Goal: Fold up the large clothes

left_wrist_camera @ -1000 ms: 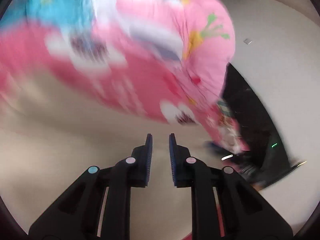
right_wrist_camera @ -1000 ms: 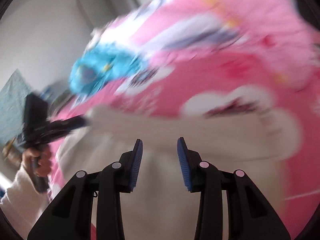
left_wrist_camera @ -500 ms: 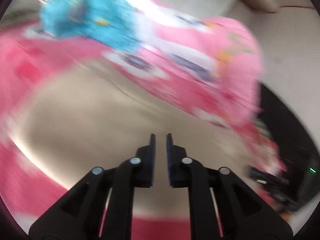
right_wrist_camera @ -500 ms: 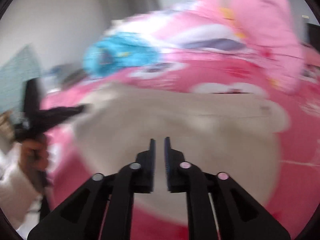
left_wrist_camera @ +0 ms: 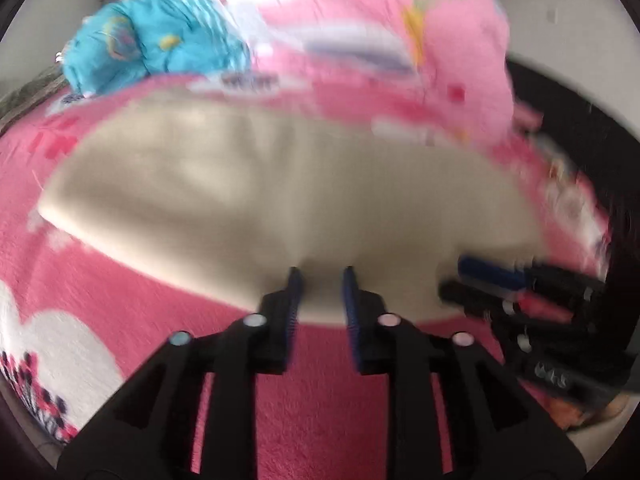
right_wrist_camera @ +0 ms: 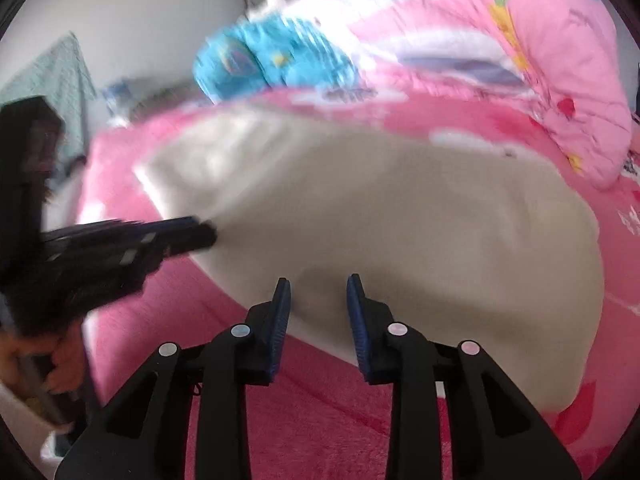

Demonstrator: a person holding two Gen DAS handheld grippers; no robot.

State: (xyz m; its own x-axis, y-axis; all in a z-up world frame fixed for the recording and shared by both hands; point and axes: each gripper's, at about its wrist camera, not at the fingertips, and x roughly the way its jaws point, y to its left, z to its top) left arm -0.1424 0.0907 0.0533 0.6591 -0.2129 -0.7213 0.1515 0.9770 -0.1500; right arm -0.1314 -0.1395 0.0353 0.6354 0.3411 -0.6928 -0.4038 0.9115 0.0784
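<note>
a fleecy pink blanket with white cloud shapes and small dark marks covers the bed under both grippers. at its far side a puffy pink quilt, printed with orange and green figures, is heaped in soft rounded folds, and beside it sits a crumpled bright blue bundle of patterned cloth.

the cream garment lies spread on the blanket in a wide, smooth, matte slab with rounded corners and a few shallow creases; its near edge curves just ahead of both sets of fingers. motion blur softens the details.

the left gripper, black with ribbed blue pads, has its jaws parting, with a clear gap between them; the garment's near edge sits at the fingertips, but nothing looks pinched. in the right wrist view its tip meets the garment's left edge.

the right gripper is the same build, its jaws also widening, the cream edge just beyond the tips and not gripped.
</note>
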